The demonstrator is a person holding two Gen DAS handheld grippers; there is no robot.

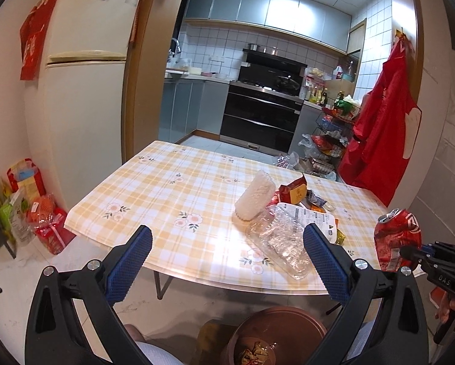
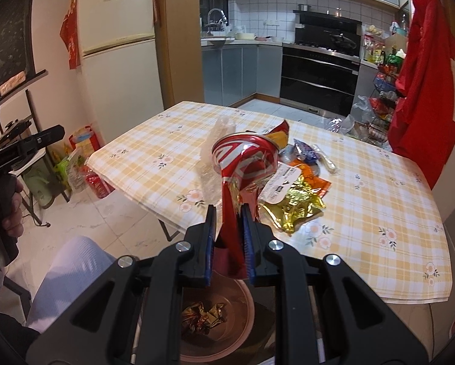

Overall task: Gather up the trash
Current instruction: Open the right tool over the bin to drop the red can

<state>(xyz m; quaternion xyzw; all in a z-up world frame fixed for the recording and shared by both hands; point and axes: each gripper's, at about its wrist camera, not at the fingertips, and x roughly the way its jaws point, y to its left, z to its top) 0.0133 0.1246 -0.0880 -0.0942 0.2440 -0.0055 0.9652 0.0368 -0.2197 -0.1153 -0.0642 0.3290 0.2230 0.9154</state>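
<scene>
Trash lay heaped on the counter (image 1: 154,188), on its yellow checked cloth, and one piece was already up in the air: a crushed red can (image 2: 242,167). We had the right gripper (image 2: 229,213) clamped on it, blue fingers (image 2: 248,243) pressed tight against the flattened lower end, the open top of the can tilted away from us. It hung off the near edge of the counter, and right below it sat a brown bin (image 2: 245,310) on the floor with crumpled gold and red wrappers (image 2: 201,316) in its bottom.

From the left wrist we saw that same can (image 1: 397,240) out at the right, pinched in the right gripper (image 1: 410,254). Our left gripper (image 1: 227,245) was empty, its fingers (image 1: 133,261) spread wide apart, held above the floor just short of the counter's near edge. Ahead of it, a crumpled clear plastic bottle (image 1: 280,243) lay near that edge. Just behind the bottle stood a white foam sleeve (image 1: 255,197), tilted, touching the bottle's far end. Beside them sat a red and orange snack bag (image 1: 294,193), a blue wrapper (image 2: 303,150), an orange wrapper (image 2: 314,176) and a crinkled gold foil bag (image 2: 294,203), all bunched together near the middle of the counter.
</scene>
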